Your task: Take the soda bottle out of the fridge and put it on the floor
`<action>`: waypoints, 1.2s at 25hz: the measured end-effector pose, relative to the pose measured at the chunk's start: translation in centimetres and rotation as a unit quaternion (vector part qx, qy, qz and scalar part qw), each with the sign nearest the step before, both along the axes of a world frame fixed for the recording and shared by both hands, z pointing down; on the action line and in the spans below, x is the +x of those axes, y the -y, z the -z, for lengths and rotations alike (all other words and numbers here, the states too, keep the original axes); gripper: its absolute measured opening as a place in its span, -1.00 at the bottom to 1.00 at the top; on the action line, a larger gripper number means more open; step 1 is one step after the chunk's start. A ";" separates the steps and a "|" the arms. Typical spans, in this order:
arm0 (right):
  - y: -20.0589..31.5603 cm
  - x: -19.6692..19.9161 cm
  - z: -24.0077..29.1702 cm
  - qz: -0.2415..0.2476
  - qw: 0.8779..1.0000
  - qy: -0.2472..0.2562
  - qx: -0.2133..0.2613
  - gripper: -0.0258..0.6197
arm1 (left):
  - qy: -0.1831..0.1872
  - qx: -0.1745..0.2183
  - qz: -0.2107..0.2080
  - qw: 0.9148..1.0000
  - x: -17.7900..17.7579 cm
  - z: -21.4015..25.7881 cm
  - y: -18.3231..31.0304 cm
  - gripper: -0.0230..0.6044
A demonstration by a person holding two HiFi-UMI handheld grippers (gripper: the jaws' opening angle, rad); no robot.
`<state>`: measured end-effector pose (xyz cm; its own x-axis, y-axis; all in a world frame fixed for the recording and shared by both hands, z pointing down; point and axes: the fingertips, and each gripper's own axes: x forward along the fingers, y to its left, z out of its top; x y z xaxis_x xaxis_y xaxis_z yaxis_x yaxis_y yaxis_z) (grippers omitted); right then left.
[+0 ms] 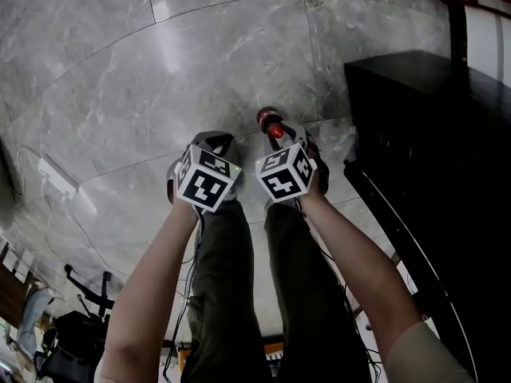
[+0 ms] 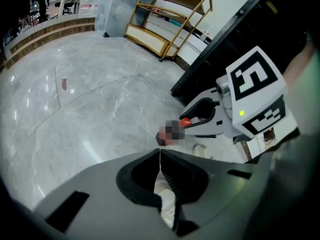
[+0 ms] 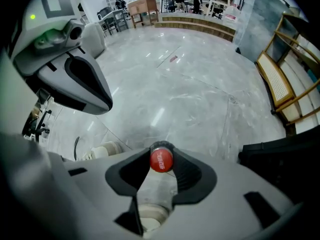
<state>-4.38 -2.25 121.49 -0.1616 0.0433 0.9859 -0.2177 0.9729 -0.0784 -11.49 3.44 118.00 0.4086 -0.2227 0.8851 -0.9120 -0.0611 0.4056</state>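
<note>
I saw the clear soda bottle point(image 3: 161, 160), red cap up, over the grey marble floor point(image 1: 120, 94). The right gripper point(image 3: 161, 153) had its jaws part-open, pinching that cap. At its nine o'clock, the left gripper point(image 2: 160, 153) had its jaws pressed together, empty.

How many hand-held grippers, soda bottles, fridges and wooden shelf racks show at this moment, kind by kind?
Hand-held grippers: 2, the left hand-held gripper and the right hand-held gripper
Soda bottle: 1
Fridge: 1
Wooden shelf rack: 1
Total: 5
</note>
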 end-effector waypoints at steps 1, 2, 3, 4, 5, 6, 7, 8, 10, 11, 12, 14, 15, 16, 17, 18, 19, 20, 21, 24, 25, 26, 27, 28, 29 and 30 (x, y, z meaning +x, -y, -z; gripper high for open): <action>-0.2 0.1 0.1 0.006 1.000 -0.002 0.000 -0.55 | -0.005 0.003 0.004 1.000 0.1 0.2 0.1 -0.90; -0.4 0.1 0.1 0.013 1.000 -0.003 0.000 -0.54 | -0.009 0.005 0.006 1.000 0.2 0.4 0.2 -0.90; -0.7 0.1 0.2 0.020 1.000 -0.004 0.000 -0.50 | -0.012 0.007 0.005 1.000 0.3 0.5 0.3 -0.90; -0.9 0.2 0.3 0.025 1.000 -0.004 0.001 -0.46 | -0.012 0.008 0.003 1.000 0.3 0.7 0.4 -0.90; -0.9 0.1 0.5 0.028 1.000 -0.004 0.002 -0.46 | -0.011 0.009 0.001 1.000 0.3 0.9 0.5 -0.90; -0.9 0.1 0.6 0.028 1.000 -0.003 0.004 -0.46 | -0.010 0.010 0.002 1.000 0.3 1.1 0.5 -0.90; -0.8 0.2 0.8 0.028 1.000 -0.002 0.005 -0.46 | -0.011 0.010 0.004 1.000 0.3 1.3 0.6 -0.90; -0.7 0.2 1.1 0.029 1.000 -0.002 0.006 -0.46 | -0.012 0.009 0.008 1.000 0.3 1.5 0.7 -0.90; -0.5 0.3 1.7 0.037 0.999 -0.002 0.009 -0.47 | -0.013 0.011 0.013 1.000 0.4 2.2 0.8 -0.90; -0.4 0.3 2.1 0.042 0.999 -0.001 0.011 -0.48 | -0.012 0.012 0.013 1.000 0.5 2.6 0.8 -0.90; -0.2 0.3 2.6 0.047 0.999 0.000 0.013 -0.50 | -0.010 0.013 0.013 1.000 0.4 3.0 0.9 -0.90; 0.1 0.3 3.7 0.053 0.998 0.004 0.018 -0.56 | -0.006 0.016 0.016 1.000 0.4 3.9 0.9 -0.90; 0.2 0.3 4.4 0.054 0.998 0.005 0.019 -0.60 | -0.006 0.018 0.017 1.000 0.4 4.5 1.0 -0.90; 0.3 0.5 5.1 0.054 0.998 0.005 0.019 -0.64 | -0.005 0.019 0.018 1.000 0.4 5.1 1.0 -0.90; 0.4 0.5 5.8 0.052 0.998 0.006 0.020 -0.66 | -0.004 0.021 0.017 1.000 0.5 5.8 1.0 -0.90; 0.5 0.6 6.6 0.051 0.998 0.008 0.023 -0.69 | -0.003 0.023 0.016 1.000 0.5 6.5 1.1 -0.90; 0.6 0.5 7.5 0.049 0.998 0.011 0.025 -0.71 | -0.002 0.025 0.014 1.000 0.5 7.3 1.2 -0.90; 0.7 0.5 8.5 0.048 0.998 0.014 0.028 -0.73 | -0.001 0.027 0.013 1.000 0.5 8.0 1.3 -0.90; 0.8 0.5 9.5 0.047 0.998 0.018 0.031 -0.75 | -0.001 0.029 0.011 1.000 0.6 8.8 1.5 -0.90; 0.7 0.5 12.7 0.039 0.998 0.029 0.035 -0.80 | 0.003 0.036 0.007 0.999 0.7 11.3 1.9 -0.90; 0.7 0.6 13.8 0.035 0.998 0.033 0.036 -0.82 | 0.005 0.038 0.005 0.999 0.8 12.1 2.0 -0.90; 0.6 0.6 14.8 0.033 0.998 0.036 0.036 -0.82 | 0.007 0.039 0.002 0.999 0.8 12.9 2.0 -0.90; 0.5 0.7 15.7 0.031 0.998 0.039 0.036 -0.83 | 0.010 0.039 -0.001 0.999 0.7 13.7 2.1 -0.90; 0.5 0.6 16.7 0.030 0.998 0.042 0.037 -0.84 | 0.013 0.040 -0.005 0.999 0.7 14.5 2.1 -0.90; 0.4 0.6 17.6 0.030 0.998 0.044 0.037 -0.84 | 0.016 0.039 -0.008 0.999 0.6 15.3 2.1 -0.90; 0.3 0.6 18.6 0.030 0.998 0.046 0.038 -0.85 | 0.017 0.039 -0.008 0.999 0.6 16.2 2.0 -0.90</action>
